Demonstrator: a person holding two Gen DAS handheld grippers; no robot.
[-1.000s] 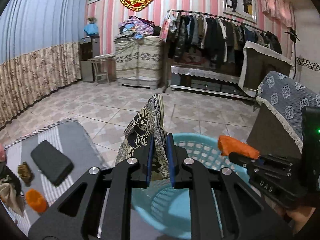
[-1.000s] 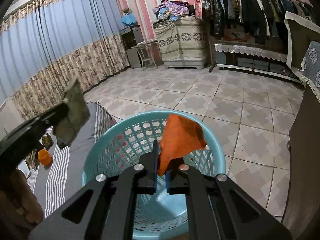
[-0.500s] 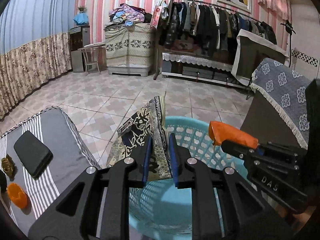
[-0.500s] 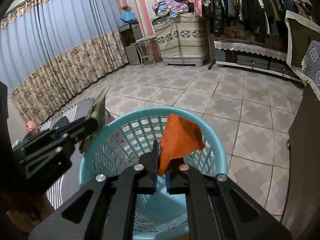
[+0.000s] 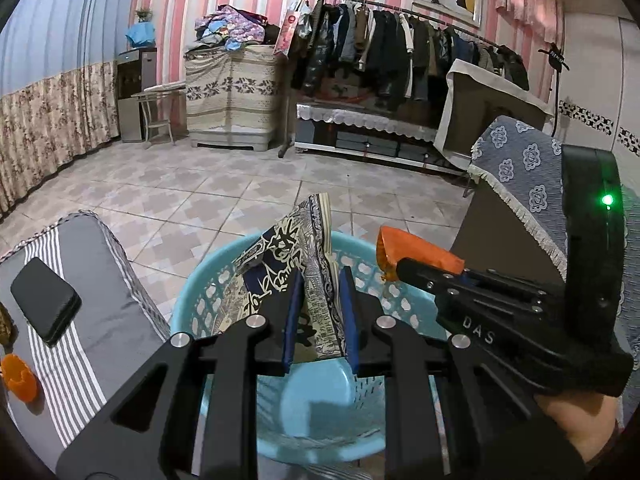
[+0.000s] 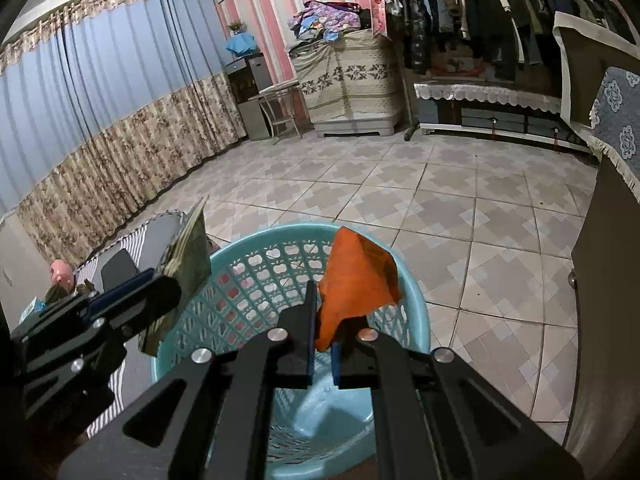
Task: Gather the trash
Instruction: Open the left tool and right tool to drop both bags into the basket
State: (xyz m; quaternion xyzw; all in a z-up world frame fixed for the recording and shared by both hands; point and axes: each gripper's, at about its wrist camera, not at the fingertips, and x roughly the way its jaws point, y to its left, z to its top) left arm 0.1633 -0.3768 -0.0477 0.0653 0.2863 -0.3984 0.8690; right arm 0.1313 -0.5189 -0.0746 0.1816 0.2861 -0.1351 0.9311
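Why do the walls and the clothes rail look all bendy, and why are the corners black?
Left wrist view: a fisheye lens bows the clothes rail and the striped wall; its round edge leaves the corners black; the basket looks sharp. Right wrist view: the same bending curves the curtain, and the floor tiles show dull glare.

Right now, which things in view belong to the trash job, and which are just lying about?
Job:
- patterned wrapper between the left gripper jaws
- orange wrapper pinched in the right gripper
- blue basket below both

Lying about:
- black phone on the striped cushion
- clothes rack
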